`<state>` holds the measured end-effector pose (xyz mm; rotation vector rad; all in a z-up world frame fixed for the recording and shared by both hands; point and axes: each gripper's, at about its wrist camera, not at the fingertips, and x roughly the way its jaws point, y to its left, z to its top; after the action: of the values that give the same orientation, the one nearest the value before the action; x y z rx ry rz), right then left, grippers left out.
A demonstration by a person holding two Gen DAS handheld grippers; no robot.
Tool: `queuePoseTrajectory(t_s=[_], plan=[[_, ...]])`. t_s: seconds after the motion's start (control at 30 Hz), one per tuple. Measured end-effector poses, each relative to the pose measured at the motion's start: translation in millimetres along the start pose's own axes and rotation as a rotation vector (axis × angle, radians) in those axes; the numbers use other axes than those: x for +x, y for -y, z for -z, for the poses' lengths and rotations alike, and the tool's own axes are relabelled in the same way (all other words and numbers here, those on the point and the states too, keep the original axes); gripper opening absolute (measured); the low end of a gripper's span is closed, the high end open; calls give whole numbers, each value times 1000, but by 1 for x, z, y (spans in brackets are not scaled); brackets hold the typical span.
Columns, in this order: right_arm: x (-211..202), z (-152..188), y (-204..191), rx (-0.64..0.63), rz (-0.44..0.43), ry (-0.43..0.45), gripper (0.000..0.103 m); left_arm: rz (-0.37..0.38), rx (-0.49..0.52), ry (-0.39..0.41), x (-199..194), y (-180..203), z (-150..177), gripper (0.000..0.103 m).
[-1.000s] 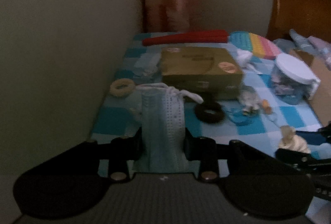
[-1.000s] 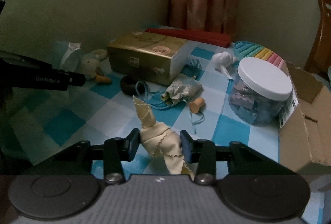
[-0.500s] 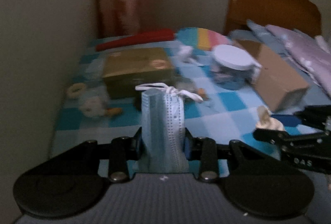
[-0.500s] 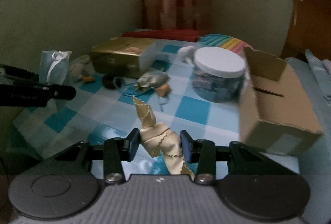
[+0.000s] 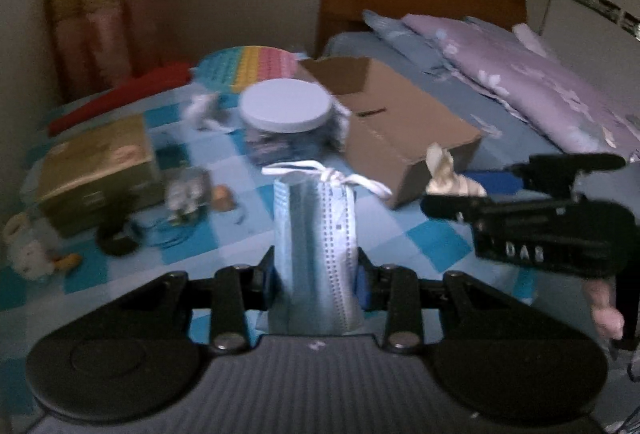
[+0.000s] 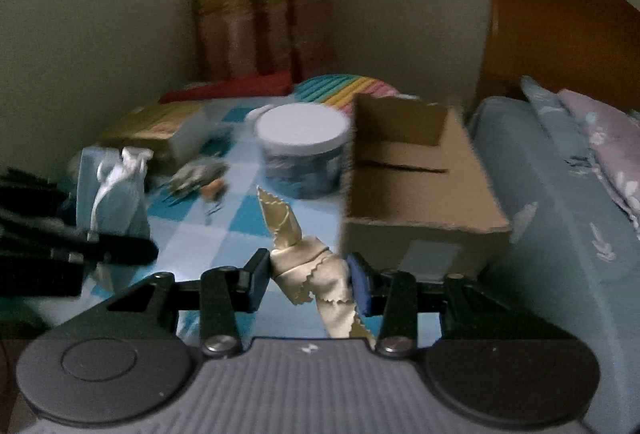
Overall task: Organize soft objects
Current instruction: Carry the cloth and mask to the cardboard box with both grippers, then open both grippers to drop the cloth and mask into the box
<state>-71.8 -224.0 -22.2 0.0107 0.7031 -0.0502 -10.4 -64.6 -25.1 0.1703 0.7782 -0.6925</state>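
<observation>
My left gripper [image 5: 316,278] is shut on a folded stack of blue face masks [image 5: 314,230] tied with a white loop, held upright above the checked cloth. My right gripper [image 6: 310,276] is shut on a twisted beige cloth with zigzag edges [image 6: 308,266]. In the left wrist view the right gripper [image 5: 444,189] shows at the right with the beige cloth [image 5: 440,169] in front of the open cardboard box [image 5: 400,121]. In the right wrist view the masks [image 6: 114,189] and the left gripper's dark fingers [image 6: 120,250] appear at the left. The cardboard box [image 6: 416,185] lies just ahead to the right.
On the blue checked cloth [image 5: 240,161] stand a white-lidded jar [image 5: 286,117], a gold box [image 5: 96,169], a small plush toy [image 5: 32,254], a black hair ring [image 5: 116,240] and a rainbow pop mat [image 5: 252,65]. A bed with purple bedding [image 5: 520,81] lies to the right.
Both grippers have swung rightward and risen a little, keeping their holds. The cardboard box and bed have come into view; the gold box has slid to the left.
</observation>
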Motion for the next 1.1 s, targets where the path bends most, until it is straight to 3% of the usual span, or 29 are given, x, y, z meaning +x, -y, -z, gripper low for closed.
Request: queuePoseTrajectory(t_s=[0.37,0.67,0.77,1.1], plan=[[11,-44,47,22,76,96,48,96,56,-14,32,30,-44,35],[57,-72,71,43,85,76,49,99,75,-37,60,31,-73,35],[65,-73,74,54,94,70,64,91,85,-46,68,31,-85,35],[30,-54,84,42,157,101,81,100,99,-66,90,31,-126,35]])
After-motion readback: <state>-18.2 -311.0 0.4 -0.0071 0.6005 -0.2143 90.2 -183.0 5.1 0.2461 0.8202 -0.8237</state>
